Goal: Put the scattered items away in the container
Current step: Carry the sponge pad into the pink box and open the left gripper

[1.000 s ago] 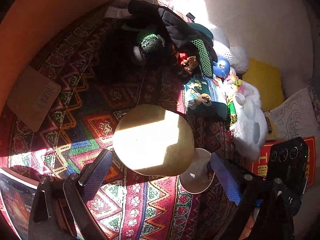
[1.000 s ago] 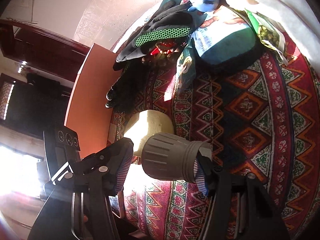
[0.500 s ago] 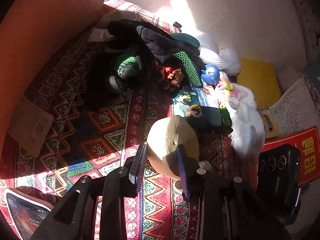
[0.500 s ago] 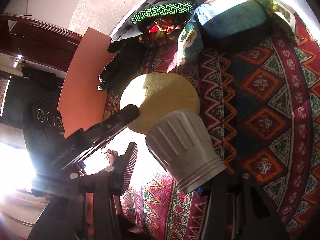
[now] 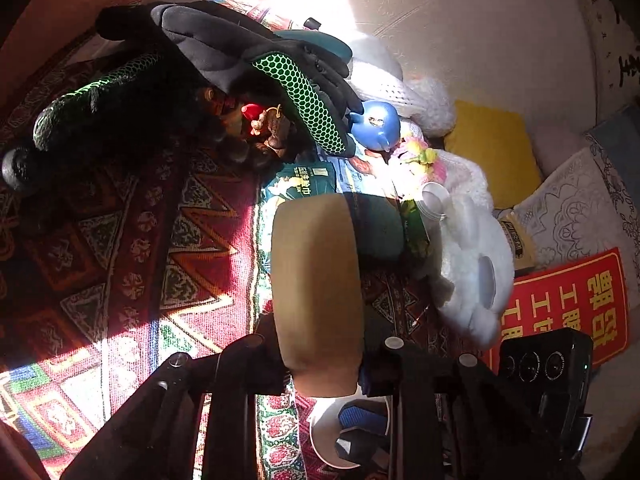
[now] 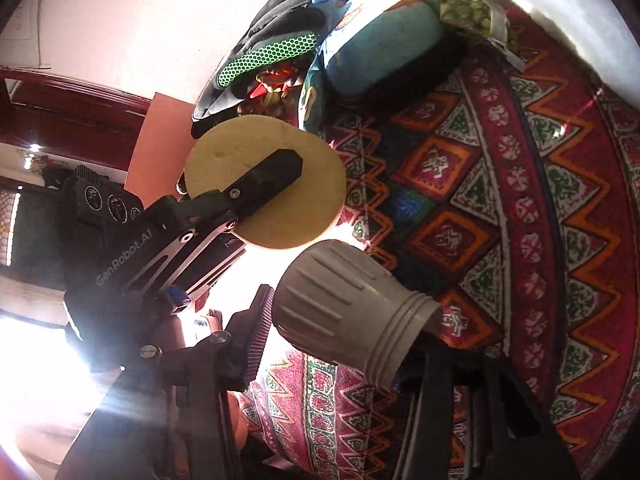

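A tan round disc (image 5: 316,292) stands on edge between the pads of my left gripper (image 5: 320,364), lifted off the patterned red cloth (image 5: 132,240). The jaws are still closing, with the pads pressed on both faces. In the right wrist view the same disc (image 6: 308,208) shows flat-on, with one left fingertip (image 6: 276,172) across it. My right gripper (image 6: 336,344) is shut on a grey ribbed cup (image 6: 348,312), tilted with its threaded mouth towards the lower right. No container shows clearly.
Ahead lies a pile: black gloves with green honeycomb patches (image 5: 296,80), a blue toy (image 5: 378,124), a teal packet (image 5: 304,180) and a white plush (image 5: 472,272). A yellow cushion (image 5: 492,148) and a red sign (image 5: 572,300) lie on the right. An orange board (image 6: 160,136) stands at the left.
My left gripper closed on the tan disc, lifted it from flat onto its edge and carried it towards the pile. The right gripper tilted the grey cup and shifted slightly.
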Demonstrator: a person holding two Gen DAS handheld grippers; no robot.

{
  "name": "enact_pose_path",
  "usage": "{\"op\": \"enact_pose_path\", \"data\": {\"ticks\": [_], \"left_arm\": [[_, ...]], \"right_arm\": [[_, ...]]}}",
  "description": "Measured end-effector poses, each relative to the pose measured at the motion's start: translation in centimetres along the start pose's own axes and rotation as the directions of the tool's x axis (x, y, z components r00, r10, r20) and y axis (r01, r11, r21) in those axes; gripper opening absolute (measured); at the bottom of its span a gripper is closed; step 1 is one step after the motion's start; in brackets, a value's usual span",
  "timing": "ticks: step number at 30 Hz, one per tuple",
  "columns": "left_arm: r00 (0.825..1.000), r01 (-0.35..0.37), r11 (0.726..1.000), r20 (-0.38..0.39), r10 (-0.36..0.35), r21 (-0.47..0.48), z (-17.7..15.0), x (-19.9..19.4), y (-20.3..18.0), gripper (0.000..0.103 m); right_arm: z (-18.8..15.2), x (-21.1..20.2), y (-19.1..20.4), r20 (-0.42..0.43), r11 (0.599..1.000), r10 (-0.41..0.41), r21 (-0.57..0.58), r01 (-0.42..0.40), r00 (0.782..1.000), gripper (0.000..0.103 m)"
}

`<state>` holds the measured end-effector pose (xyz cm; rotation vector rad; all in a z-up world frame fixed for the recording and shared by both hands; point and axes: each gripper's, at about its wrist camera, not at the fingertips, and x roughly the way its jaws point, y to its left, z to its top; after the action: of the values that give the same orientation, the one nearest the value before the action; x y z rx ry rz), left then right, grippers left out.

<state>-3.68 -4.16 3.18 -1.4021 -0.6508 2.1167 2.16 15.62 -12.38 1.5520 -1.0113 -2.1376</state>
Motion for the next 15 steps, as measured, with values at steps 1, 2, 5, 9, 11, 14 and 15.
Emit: {"op": "enact_pose_path", "data": {"ticks": [1, 2, 5, 9, 11, 14, 15], "left_arm": [[1.000, -0.009, 1.000, 0.002, 0.009, 0.009, 0.0, -0.1, -0.2, 0.020], [1.000, -0.018, 1.000, 0.009, 0.017, 0.024, -0.1, -0.4, -0.5, 0.020], [0.998, -0.049, 0.996, 0.045, 0.045, 0.076, -0.5, -1.6, -1.5, 0.020], [0.991, -0.091, 0.988, 0.113, 0.078, 0.122, -1.0, -4.3, -2.4, 0.020], [0.984, -0.115, 0.983, 0.154, 0.093, 0.140, -1.0, -5.8, -2.9, 0.020], [0.967, -0.164, 0.972, 0.224, 0.124, 0.167, -0.9, -8.1, -3.6, 0.020], [0.959, -0.184, 0.967, 0.249, 0.137, 0.174, -0.9, -8.9, -3.8, 0.020]], "right_arm": [[0.1, -0.2, -0.3, 0.004, 1.000, 0.002, 0.004, -0.002, 1.000, 0.044], [0.3, -0.5, -0.5, 0.010, 1.000, 0.005, 0.006, -0.005, 1.000, 0.044], [0.4, -1.9, -0.4, 0.049, 1.000, 0.004, -0.014, -0.003, 0.999, 0.040], [0.2, -3.4, 0.3, 0.082, 0.998, 0.065, -0.020, -0.063, 0.995, 0.021], [0.1, -3.6, 1.1, 0.094, 0.997, 0.072, -0.029, -0.070, 0.993, 0.021], [-0.1, -3.9, 2.5, 0.111, 0.996, 0.084, -0.051, -0.078, 0.990, 0.021], [-0.2, -4.0, 3.1, 0.117, 0.995, 0.087, -0.061, -0.080, 0.989, 0.021]]}}
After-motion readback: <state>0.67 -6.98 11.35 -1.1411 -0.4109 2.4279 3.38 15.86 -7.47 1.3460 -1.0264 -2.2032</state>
